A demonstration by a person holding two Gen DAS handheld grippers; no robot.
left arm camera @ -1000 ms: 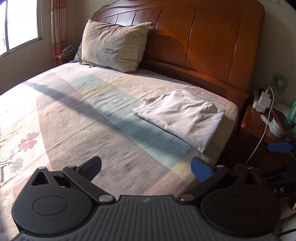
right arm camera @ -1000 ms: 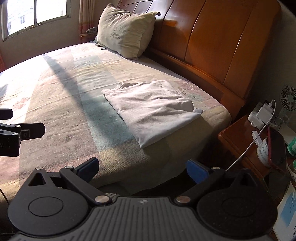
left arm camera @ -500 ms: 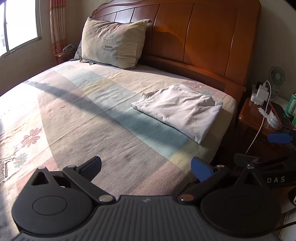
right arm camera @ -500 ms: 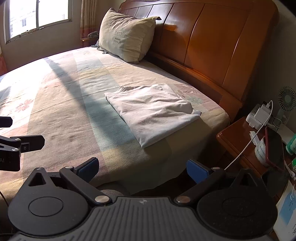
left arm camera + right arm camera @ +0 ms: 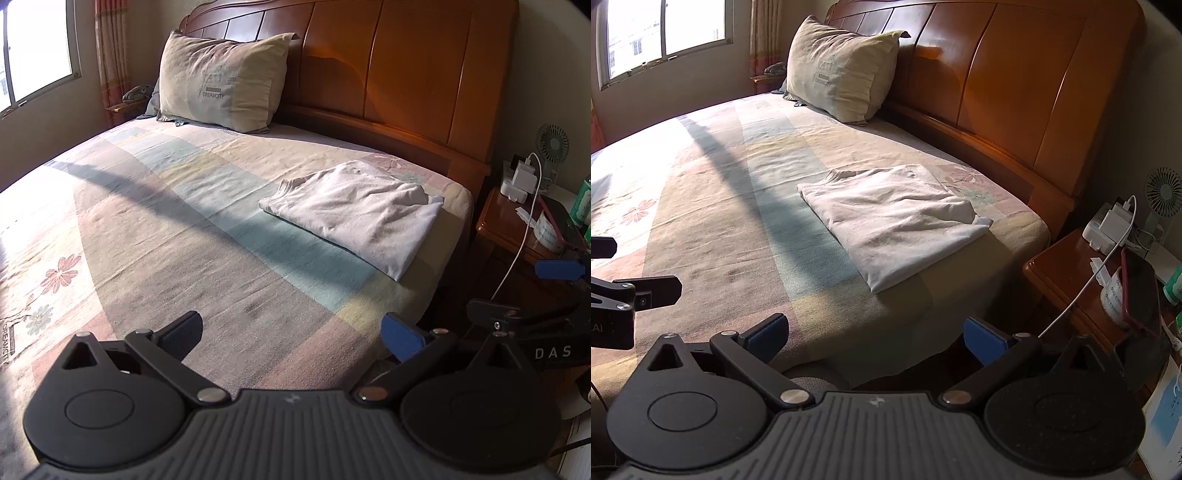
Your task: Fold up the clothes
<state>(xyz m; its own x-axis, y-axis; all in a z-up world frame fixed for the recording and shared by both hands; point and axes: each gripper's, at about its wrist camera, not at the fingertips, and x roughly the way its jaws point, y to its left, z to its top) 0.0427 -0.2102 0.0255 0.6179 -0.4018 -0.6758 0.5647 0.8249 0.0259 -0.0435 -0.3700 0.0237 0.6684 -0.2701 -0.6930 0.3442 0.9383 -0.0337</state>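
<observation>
white shirt lies folded on the bed, near the corner by the nightstand. left tool and right tool both wide, empty, well apart from it. risk: a one-sided pinch drags layers, undoes the fold; overhanging edge could slip off.

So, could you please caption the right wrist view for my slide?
Open right gripper faces a folded white shirt on the bed.

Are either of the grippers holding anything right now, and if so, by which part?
Nothing is held. The left gripper and right gripper both have jaws wide open and empty, well short of the folded white shirt on the bed.
</observation>
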